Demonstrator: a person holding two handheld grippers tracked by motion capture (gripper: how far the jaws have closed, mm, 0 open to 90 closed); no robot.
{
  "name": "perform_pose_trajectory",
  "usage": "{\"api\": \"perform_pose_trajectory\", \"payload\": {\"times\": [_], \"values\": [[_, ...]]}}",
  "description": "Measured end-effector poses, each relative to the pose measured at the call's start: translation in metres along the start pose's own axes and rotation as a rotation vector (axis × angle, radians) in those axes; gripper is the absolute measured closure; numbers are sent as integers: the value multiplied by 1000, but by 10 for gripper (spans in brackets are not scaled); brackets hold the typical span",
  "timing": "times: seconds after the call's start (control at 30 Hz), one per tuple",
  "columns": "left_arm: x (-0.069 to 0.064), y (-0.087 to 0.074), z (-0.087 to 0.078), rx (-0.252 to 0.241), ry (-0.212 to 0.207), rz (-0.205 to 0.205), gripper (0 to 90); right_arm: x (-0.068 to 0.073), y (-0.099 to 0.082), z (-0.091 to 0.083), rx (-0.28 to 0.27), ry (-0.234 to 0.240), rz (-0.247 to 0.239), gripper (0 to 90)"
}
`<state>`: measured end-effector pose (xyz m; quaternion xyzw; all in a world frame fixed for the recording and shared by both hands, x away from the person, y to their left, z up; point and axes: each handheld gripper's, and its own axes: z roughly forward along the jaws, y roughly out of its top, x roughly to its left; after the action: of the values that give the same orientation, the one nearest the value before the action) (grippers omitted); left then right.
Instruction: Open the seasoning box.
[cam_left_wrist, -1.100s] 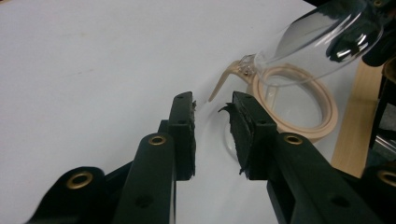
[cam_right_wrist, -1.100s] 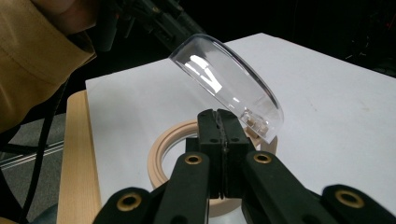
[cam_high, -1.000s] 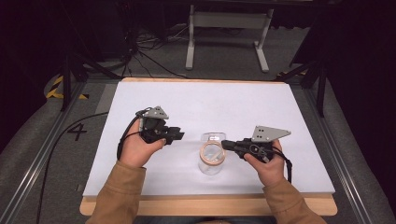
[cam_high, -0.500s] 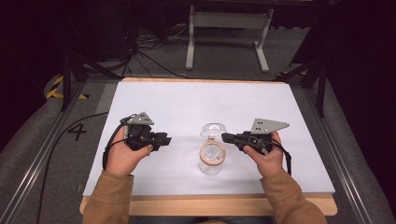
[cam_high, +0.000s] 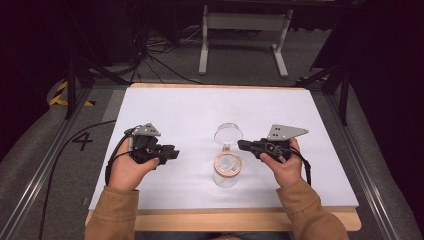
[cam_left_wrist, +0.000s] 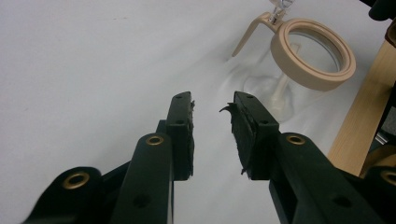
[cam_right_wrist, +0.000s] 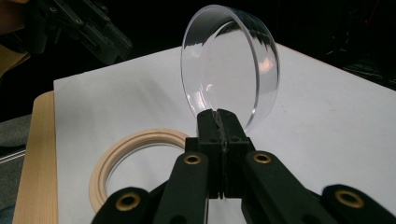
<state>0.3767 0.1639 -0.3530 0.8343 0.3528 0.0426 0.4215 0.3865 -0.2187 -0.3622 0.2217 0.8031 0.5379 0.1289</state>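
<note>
A white table (cam_high: 200, 110) carries the whole scene, with a person's two tan-sleeved forearms entering from its near wooden edge, a handheld gripper in each hand. At the centre stands a clear glass jar (cam_high: 226, 175) with a beige ring (cam_high: 228, 164) around its mouth and its hinged glass lid (cam_high: 228, 133) thrown open — the lid stands up on the far side of the mouth, its round face tilted toward the person.

The right gripper (cam_high: 241, 144) points in from the jar's right, and its jaws are pressed together on the lower rim of the lid (cam_right_wrist: 229, 65); in the right gripper view no gap shows between the pads, only the thin edge of glass running up out of them. The ring (cam_right_wrist: 135, 158) lies just below and to the side of that grip.

The left gripper (cam_high: 175, 153) rests well apart from the jar, on its left, jaws aimed across the table toward it. They stand partly open with nothing between them and have just been opening further. In the left gripper view the jar (cam_left_wrist: 285, 79) sits ahead and off to the right of the line of the jaws — so the right hand is much the nearer, and any reach by the left must swing toward the jar's upright body.
</note>
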Motion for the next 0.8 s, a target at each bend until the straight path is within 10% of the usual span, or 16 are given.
{"api": "perform_pose_trajectory", "payload": {"times": [0.3, 0.8], "values": [[1, 1, 0, -5, -41, -41, 628, -3, 13, -25, 17, 2, -30, 795], [17, -6, 2, 45, 57, -54, 517, -33, 9, -77, 119, -143, 32, 559]]}}
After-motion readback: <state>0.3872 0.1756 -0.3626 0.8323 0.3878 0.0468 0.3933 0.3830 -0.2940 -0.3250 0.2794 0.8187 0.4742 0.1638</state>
